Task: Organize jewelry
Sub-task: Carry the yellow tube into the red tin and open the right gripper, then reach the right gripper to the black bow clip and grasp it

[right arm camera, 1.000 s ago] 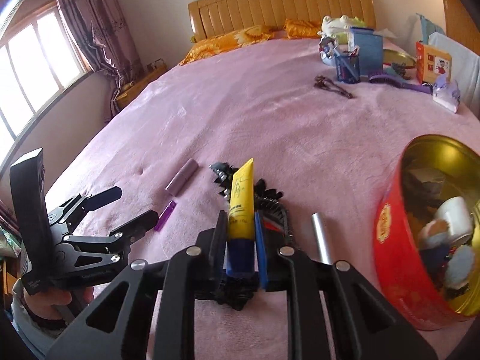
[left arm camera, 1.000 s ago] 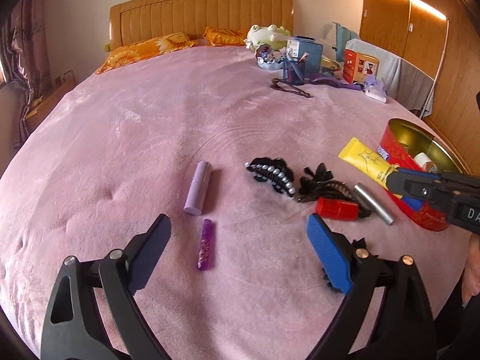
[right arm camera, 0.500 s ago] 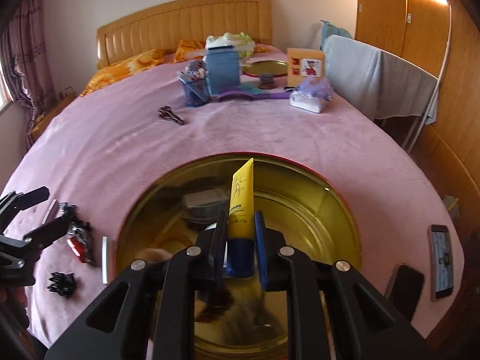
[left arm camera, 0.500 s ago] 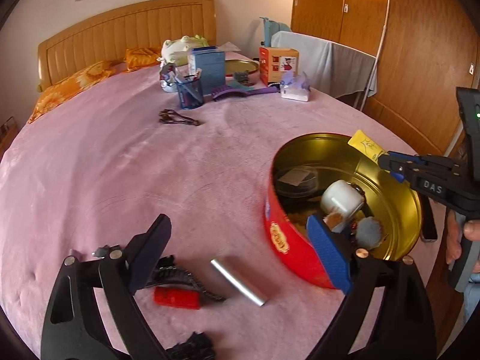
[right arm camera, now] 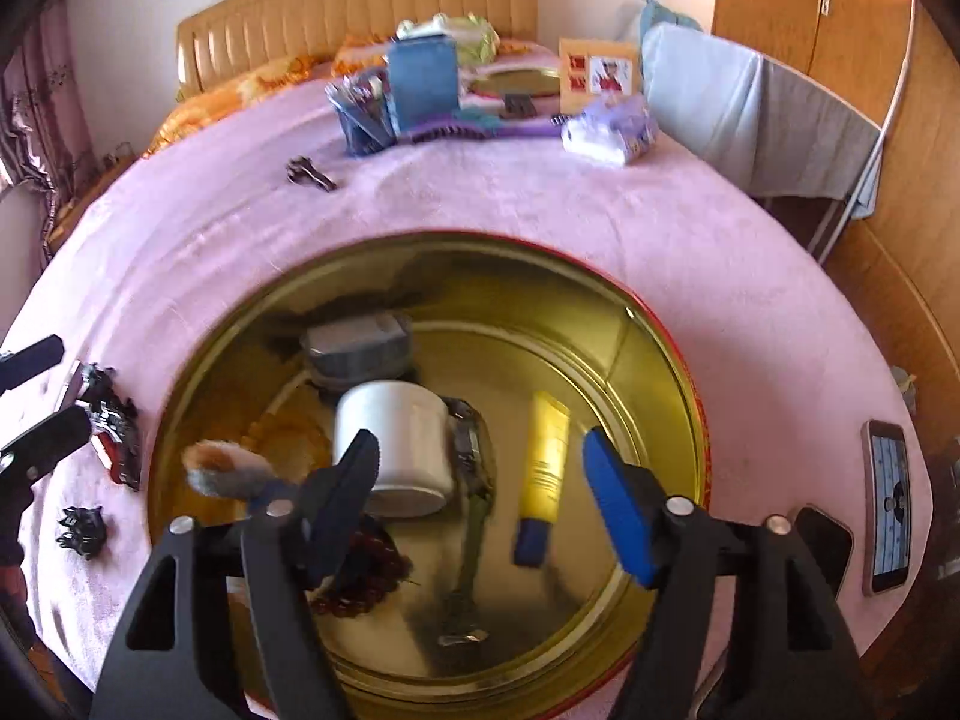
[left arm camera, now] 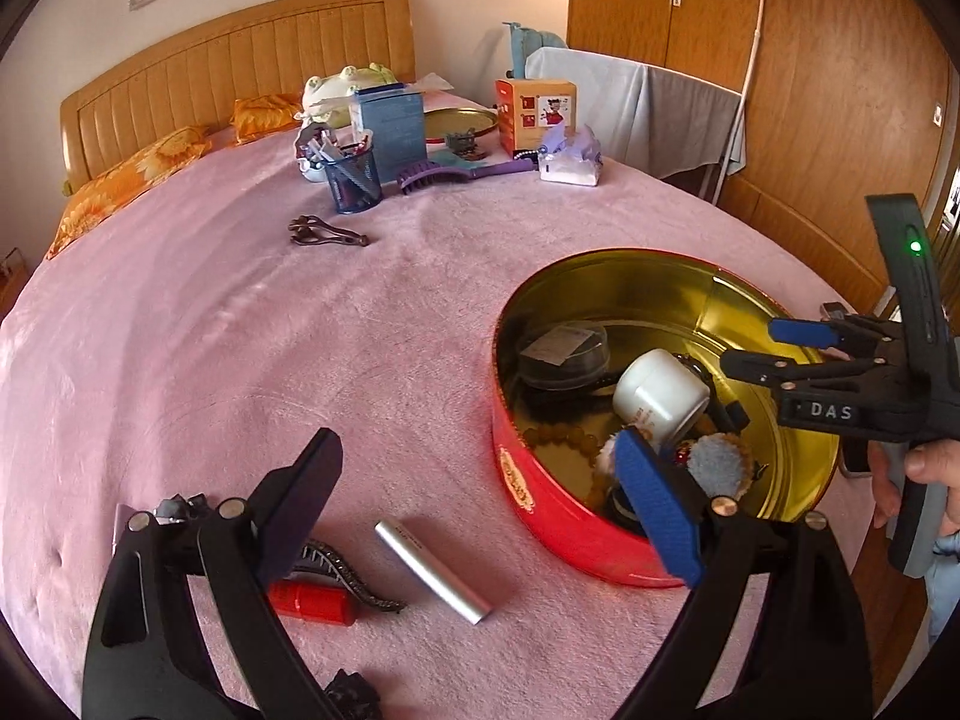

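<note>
Tin (right arm camera: 666, 360), round, red outside and gold inside, sits open on the pink bedspread (left arm camera: 240, 330) directly under your right gripper (right arm camera: 480, 474). You hold that gripper tilted steeply down over the tin's middle; its jaws have just been opening and now stand wide apart, with nothing pressed between the pads.

Yellow tube (right arm camera: 546, 456) with a blue cap: released, seen in the gap between your right jaws, inside the tin toward its right half; whether it has settled on the bottom cannot be told, as it shows slightly blurred.

Other contents of the tin: white jar (right arm camera: 396, 444) on its side, dark round case (left arm camera: 564, 354) behind it, brown bead string (left arm camera: 558, 438), a fluffy pom-pom piece (right arm camera: 222, 468), a watch (right arm camera: 471, 468).

Your right hand (left arm camera: 924, 480) shows at the right edge of the left wrist view, wrapped round the handle, with the gripper reaching in level over the tin's far rim.

Left gripper (left arm camera: 474, 498): you hold it angled down over the bedspread just left of the tin, jaws spread wide, empty.

Loose items beneath it, still outside the tin: silver tube (left arm camera: 432, 570), red lipstick (left arm camera: 312, 600), black studded hair clip (left arm camera: 342, 570), small black claw clip (right arm camera: 81, 531).

Far side of the bed: mesh pen cup (left arm camera: 354, 180), purple hairbrush (left arm camera: 456, 171), bronze hair clip (left arm camera: 324, 234).
</note>
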A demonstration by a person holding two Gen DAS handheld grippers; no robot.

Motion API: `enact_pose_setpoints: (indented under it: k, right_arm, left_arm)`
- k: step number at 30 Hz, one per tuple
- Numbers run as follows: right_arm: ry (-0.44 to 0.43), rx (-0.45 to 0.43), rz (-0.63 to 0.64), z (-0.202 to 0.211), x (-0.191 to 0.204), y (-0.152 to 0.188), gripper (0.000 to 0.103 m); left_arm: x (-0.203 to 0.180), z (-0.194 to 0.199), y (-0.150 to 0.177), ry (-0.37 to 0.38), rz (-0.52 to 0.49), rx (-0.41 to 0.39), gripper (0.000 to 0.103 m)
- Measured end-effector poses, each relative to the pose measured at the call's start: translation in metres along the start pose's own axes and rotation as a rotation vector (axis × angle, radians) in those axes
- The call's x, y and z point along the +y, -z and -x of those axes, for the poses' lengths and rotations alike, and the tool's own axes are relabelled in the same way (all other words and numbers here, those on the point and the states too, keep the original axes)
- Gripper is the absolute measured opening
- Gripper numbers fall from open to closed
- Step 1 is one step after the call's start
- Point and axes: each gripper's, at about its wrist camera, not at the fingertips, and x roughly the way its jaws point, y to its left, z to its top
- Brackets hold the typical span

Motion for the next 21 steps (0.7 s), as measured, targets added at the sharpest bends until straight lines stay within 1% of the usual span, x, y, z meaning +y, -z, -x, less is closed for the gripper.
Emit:
enact_pose_setpoints:
  k: [2, 4, 6, 9, 11, 14, 18, 21]
  right_arm:
    - [-0.022, -0.035, 0.022, 0.013, 0.014, -0.002, 0.080]
    - [-0.072, -0.068, 0.054, 0.026, 0.034, -0.002, 0.085]
    - [-0.122, -0.098, 0.103, 0.038, 0.056, -0.001, 0.092]
    - [-0.188, -0.135, 0.188, 0.053, 0.095, 0.002, 0.095]
    - [-0.226, -0.143, 0.238, 0.059, 0.121, 0.004, 0.095]
    - [-0.272, -0.130, 0.296, 0.060, 0.157, 0.009, 0.095]
    - [-0.328, -0.089, 0.326, 0.049, 0.191, 0.021, 0.095]
    - [-0.344, -0.040, 0.340, 0.035, 0.212, 0.033, 0.095]
  left_arm:
    - [0.013, 0.007, 0.005, -0.009, 0.040, -0.007, 0.090]
    - [0.029, 0.015, 0.013, -0.019, 0.073, -0.017, 0.090]
    - [0.044, 0.024, 0.024, -0.053, 0.093, -0.027, 0.090]
    - [0.069, 0.037, 0.046, -0.107, 0.127, -0.026, 0.090]
    - [0.086, 0.043, 0.060, -0.130, 0.157, -0.014, 0.090]
    - [0.108, 0.051, 0.081, -0.176, 0.195, 0.000, 0.090]
    - [0.130, 0.060, 0.104, -0.224, 0.240, 0.006, 0.090]
    - [0.138, 0.067, 0.116, -0.223, 0.255, 0.000, 0.090]
